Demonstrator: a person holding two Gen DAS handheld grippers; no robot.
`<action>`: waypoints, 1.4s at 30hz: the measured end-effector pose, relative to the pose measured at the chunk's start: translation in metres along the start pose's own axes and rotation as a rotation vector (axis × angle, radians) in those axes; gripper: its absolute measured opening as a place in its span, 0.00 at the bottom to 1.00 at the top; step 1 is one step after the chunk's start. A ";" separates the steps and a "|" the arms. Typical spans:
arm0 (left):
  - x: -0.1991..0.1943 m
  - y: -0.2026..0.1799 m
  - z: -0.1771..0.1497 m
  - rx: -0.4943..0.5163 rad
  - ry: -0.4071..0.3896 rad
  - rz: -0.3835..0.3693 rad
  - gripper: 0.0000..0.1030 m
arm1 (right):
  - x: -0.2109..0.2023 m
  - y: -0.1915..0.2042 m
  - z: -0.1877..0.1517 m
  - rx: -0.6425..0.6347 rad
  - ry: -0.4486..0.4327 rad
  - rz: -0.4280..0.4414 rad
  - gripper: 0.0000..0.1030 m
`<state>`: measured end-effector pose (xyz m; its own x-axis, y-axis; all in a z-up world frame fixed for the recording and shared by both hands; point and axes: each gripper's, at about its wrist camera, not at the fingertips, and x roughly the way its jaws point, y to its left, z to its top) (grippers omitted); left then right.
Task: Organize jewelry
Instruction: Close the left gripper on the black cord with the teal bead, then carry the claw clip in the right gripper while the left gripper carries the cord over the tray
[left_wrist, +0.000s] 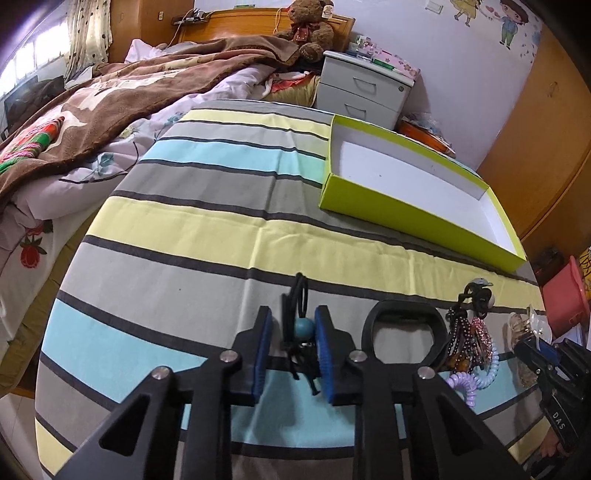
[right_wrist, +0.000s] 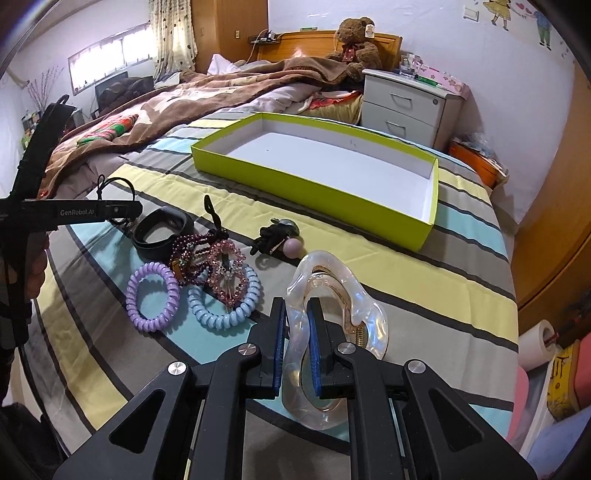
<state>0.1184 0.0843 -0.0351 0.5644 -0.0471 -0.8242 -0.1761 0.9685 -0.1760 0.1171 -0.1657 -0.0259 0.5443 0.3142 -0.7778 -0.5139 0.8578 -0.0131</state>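
From where I sit, the green box (right_wrist: 325, 192) lies ahead and to the right of my left claw (left_wrist: 293, 354), its long side running across; my right claw (right_wrist: 297, 347) is nearer it, clamped on the clear hair clip (right_wrist: 332, 332). The left's pads are almost shut around a black hair tie with a teal bead (left_wrist: 301, 328). Everything rests on a striped cloth (left_wrist: 192, 229) over the tabletop, in a bedroom.

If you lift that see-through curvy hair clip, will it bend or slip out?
The clear hair clip looks like thick, glossy plastic, so it probably stays stiff rather than flopping. That shine suggests it could be slippery, though the right gripper pinches one thin wall between ridged blue pads. Held at one side, it may swing or tilt a little when lifted.
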 end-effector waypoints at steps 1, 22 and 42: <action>0.000 0.000 0.000 -0.001 0.000 -0.002 0.16 | 0.000 0.000 0.000 0.002 -0.001 0.001 0.12; -0.027 -0.008 0.020 0.034 -0.063 -0.023 0.14 | -0.022 -0.007 0.016 -0.001 -0.056 -0.060 0.12; -0.016 -0.049 0.100 0.114 -0.108 -0.119 0.14 | -0.017 -0.040 0.089 -0.004 -0.101 -0.138 0.11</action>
<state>0.1985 0.0617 0.0403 0.6599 -0.1423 -0.7378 -0.0141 0.9794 -0.2015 0.1874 -0.1693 0.0435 0.6737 0.2329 -0.7014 -0.4324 0.8939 -0.1185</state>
